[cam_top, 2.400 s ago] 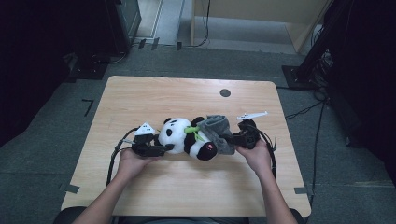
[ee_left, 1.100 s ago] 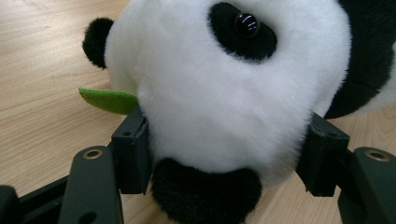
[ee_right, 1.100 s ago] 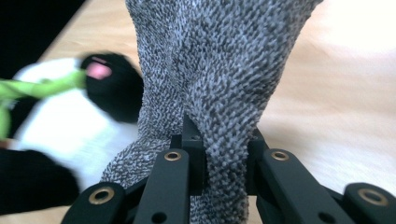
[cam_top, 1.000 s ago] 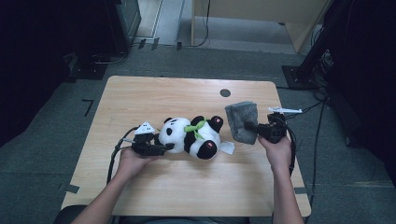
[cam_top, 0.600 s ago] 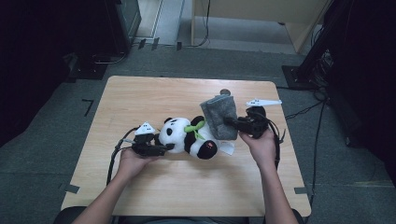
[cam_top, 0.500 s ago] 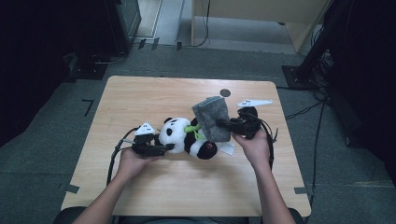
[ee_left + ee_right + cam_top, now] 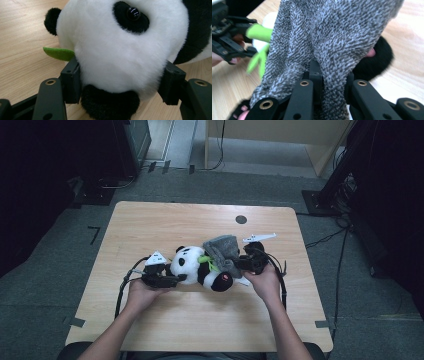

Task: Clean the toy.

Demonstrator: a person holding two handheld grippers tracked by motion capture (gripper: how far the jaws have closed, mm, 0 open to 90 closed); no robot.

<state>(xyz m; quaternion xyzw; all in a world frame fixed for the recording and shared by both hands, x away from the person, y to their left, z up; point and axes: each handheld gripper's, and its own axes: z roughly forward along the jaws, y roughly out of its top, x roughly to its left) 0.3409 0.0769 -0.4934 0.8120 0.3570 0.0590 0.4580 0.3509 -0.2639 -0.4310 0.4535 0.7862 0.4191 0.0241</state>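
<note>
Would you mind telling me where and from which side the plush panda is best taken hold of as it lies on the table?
Grip the panda across its round head, coming in level from the head end, at the left in the high view. It lies on its side with the head free, while the grey knit cloth covers its body. The left tongs already straddle the head that way, pads pressed into the fur on both sides.

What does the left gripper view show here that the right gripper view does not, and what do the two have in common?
Left gripper view: the black-and-white plush panda's head is squeezed between the left hand-held gripper's jaws, with its glossy black eye and a black ear.

Right gripper view: the grey knitted cloth garment is pinched in the shut right hand-held gripper, hanging over the panda's black paw with pink pad; the left hand-held gripper sits farther off.

Both: the panda's green felt leaf and the light wooden table.
</note>
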